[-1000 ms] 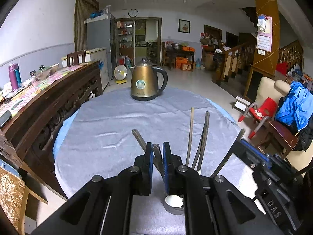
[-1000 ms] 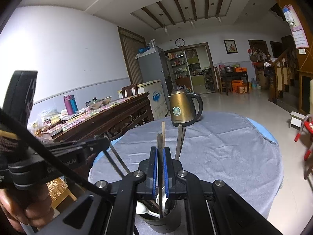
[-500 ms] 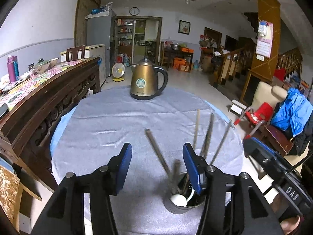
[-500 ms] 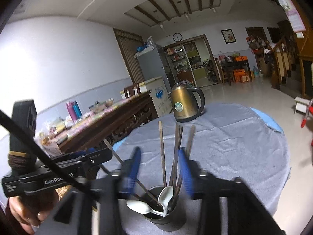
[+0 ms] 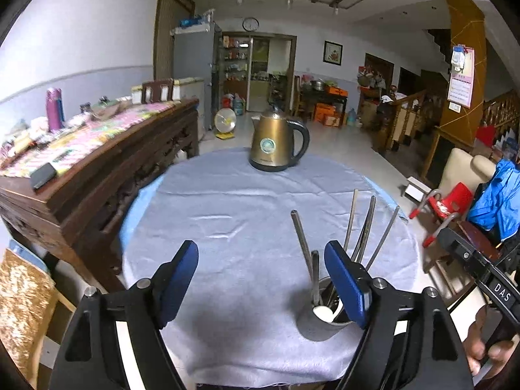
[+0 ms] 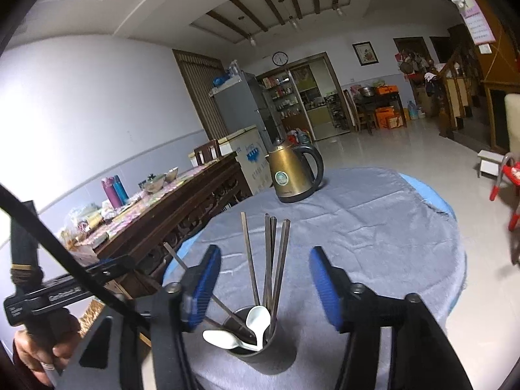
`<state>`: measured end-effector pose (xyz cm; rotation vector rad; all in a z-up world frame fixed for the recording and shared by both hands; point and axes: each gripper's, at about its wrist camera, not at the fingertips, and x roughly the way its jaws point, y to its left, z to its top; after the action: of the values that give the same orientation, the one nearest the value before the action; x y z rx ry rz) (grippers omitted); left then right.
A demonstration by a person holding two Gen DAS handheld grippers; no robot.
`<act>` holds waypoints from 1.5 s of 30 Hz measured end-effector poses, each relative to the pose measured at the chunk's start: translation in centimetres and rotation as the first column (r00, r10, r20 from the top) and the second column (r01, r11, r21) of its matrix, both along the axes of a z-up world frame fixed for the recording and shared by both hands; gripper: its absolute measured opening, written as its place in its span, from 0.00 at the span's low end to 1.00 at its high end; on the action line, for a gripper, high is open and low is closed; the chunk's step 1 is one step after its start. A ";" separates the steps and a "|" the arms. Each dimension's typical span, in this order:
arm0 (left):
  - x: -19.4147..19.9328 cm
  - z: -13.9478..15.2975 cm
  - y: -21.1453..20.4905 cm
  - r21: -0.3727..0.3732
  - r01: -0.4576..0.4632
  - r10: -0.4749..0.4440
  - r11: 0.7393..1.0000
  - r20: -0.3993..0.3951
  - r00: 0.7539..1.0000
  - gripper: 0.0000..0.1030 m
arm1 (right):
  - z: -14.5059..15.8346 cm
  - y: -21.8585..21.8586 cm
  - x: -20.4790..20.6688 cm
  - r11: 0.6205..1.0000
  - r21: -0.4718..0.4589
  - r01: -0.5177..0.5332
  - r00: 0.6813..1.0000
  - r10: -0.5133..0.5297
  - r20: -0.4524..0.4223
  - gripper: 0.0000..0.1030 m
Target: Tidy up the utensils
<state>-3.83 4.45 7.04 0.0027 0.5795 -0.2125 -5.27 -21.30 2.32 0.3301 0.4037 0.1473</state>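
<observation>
A dark cup (image 6: 260, 351) stands on the grey tablecloth (image 6: 373, 227) near the table's front edge. It holds several metal chopsticks (image 6: 269, 260) and two white spoons (image 6: 256, 321). My right gripper (image 6: 263, 286) is open just above and behind the cup, its jaws either side of the chopsticks and touching nothing. My left gripper (image 5: 260, 279) is open and empty, with the cup (image 5: 325, 315) by its right finger (image 5: 344, 282). The chopsticks (image 5: 357, 227) lean apart in the cup.
A gold kettle (image 5: 276, 143) stands at the far side of the round table. A long wooden sideboard (image 5: 97, 169) with bottles and clutter runs along the left. A red child's chair (image 5: 445, 204) and a blue jacket (image 5: 500, 195) are at the right.
Both grippers were shut on chopsticks a second ago. They have opened and let go, and the chopsticks now stand in the cup. Both grippers have drawn back a little.
</observation>
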 end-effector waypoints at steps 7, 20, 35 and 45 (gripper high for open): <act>-3.8 -0.9 0.0 0.074 -0.037 0.038 0.997 -0.010 0.999 0.92 | 0.4 2.0 -2.3 0.996 -0.079 -0.029 0.997 0.023 -0.074 0.65; -6.4 -3.1 -2.3 0.169 -0.060 0.082 0.984 -0.123 0.989 0.92 | -0.2 4.5 -7.3 0.989 -0.144 -0.015 0.981 -0.013 -0.195 0.67; -8.0 -2.7 -3.3 0.215 -0.080 0.098 0.973 -0.071 0.993 0.92 | -0.5 4.7 -8.0 0.981 -0.195 -0.003 0.972 -0.043 -0.231 0.69; -7.9 -2.7 -3.1 0.235 -0.110 0.125 0.966 -0.049 0.991 0.92 | -1.3 5.0 -7.6 0.978 -0.206 -0.016 0.963 -0.041 -0.268 0.69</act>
<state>-11.76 1.34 4.32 0.1884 0.6632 -0.0287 -12.89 -16.26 1.06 0.1468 0.6832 0.0461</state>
